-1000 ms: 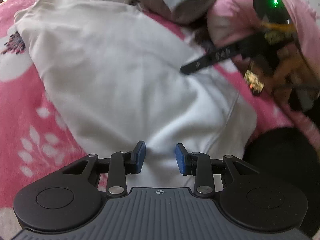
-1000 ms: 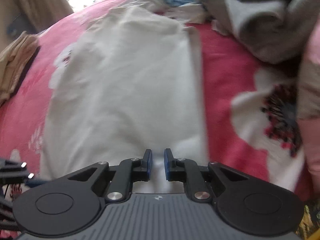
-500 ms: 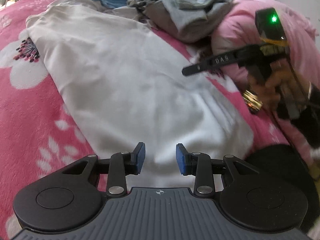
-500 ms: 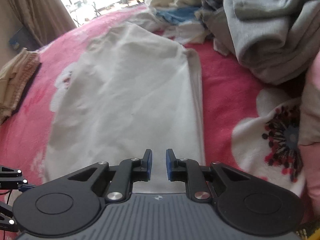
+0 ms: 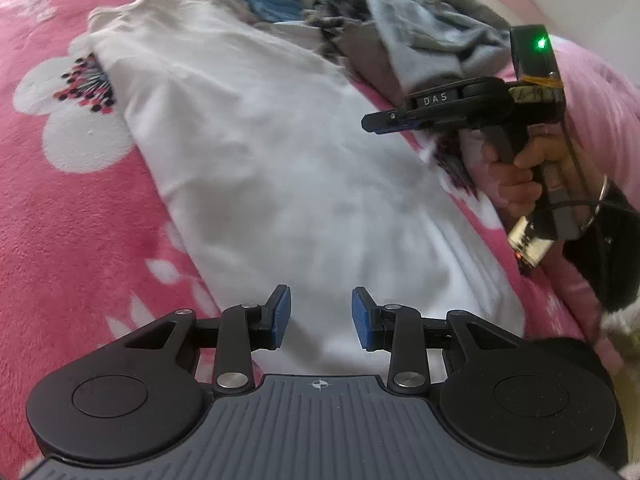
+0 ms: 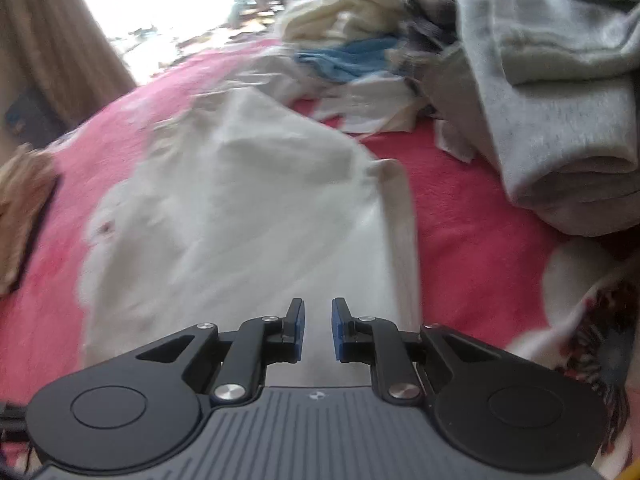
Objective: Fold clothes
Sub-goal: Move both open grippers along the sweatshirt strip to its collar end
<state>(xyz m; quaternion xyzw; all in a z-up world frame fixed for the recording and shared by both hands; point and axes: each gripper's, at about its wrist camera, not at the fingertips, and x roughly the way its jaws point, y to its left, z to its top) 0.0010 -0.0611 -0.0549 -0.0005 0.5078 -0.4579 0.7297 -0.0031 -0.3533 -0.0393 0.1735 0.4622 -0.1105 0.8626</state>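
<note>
Both grippers, left gripper (image 5: 320, 317) and right gripper (image 6: 318, 329), hang empty with jaws parted above the white garment (image 5: 280, 184), whose long axis runs straight ahead of each.

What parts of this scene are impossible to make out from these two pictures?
- White garment: its near edge is hidden behind the left gripper in the left view, and motion blur in the right view hides what kind of garment it is.
- Clothes pile: blurred in the right view, so items cannot be counted.
- Right gripper: edge-on in the left view, finger gap unreadable there.
</note>
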